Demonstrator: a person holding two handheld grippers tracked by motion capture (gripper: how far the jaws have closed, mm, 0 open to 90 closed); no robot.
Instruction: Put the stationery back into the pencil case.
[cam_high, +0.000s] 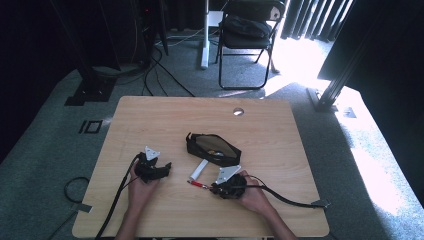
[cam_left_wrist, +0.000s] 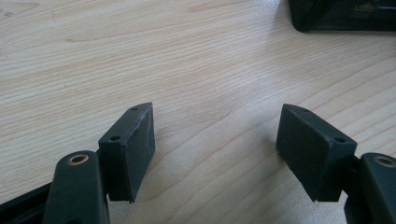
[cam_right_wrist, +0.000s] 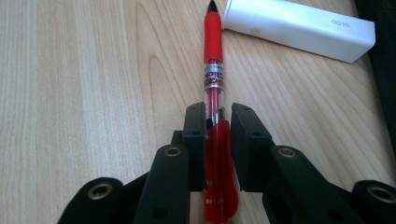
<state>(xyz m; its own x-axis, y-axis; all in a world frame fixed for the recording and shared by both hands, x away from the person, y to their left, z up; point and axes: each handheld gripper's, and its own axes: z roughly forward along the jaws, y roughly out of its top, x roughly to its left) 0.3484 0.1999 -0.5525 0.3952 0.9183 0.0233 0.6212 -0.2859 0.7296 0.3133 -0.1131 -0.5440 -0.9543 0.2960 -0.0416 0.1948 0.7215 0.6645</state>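
Note:
A red pen (cam_right_wrist: 213, 70) lies on the wooden table (cam_high: 150, 120), its tip pointing away from the camera toward a white rectangular case (cam_right_wrist: 299, 28). My right gripper (cam_right_wrist: 218, 116) is shut on the pen's rear half, the pads pressing both sides. In the high view the right gripper (cam_high: 212, 188) sits at the table's near middle with the red pen (cam_high: 198, 184) poking out to its left. My left gripper (cam_left_wrist: 215, 135) stands open over bare wood, nothing between its pads; in the high view the left gripper (cam_high: 162, 167) rests left of centre.
An open black pencil pouch (cam_high: 212, 148) lies in the middle of the table, its corner (cam_left_wrist: 343, 14) at the top right of the left gripper view. The white case (cam_high: 199, 169) lies just below it. A black chair (cam_high: 247, 35) stands beyond the table.

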